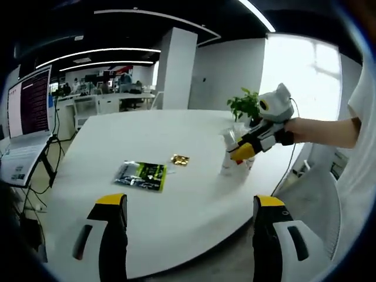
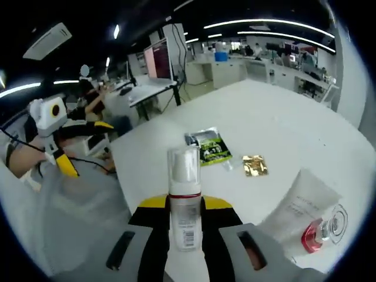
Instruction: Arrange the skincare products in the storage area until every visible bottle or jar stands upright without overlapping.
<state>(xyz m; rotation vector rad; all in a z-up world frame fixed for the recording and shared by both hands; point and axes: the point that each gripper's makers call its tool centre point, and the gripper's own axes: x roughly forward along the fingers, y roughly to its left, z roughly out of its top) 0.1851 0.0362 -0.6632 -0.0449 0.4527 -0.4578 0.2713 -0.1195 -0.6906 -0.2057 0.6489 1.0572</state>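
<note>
My right gripper (image 2: 185, 207) is shut on a white pump bottle (image 2: 184, 197) with a clear cap and holds it upright over the near part of the white table (image 2: 294, 117). In the left gripper view the same bottle (image 1: 227, 155) stands at the table's right side in the right gripper (image 1: 241, 151); its base is at or just above the tabletop. A white tube (image 2: 296, 205) lies flat beside a small red glass bottle (image 2: 316, 237). My left gripper (image 1: 191, 202) hangs wide open off the table's near edge with nothing in it, and it also appears as the left gripper (image 2: 82, 145).
A green-and-black sachet (image 1: 141, 175) and a gold sachet (image 1: 180, 159) lie mid-table. A potted plant (image 1: 244, 106) stands behind the bottles. A laptop on a stand (image 1: 26, 111) is at the left. Desks and people fill the office behind.
</note>
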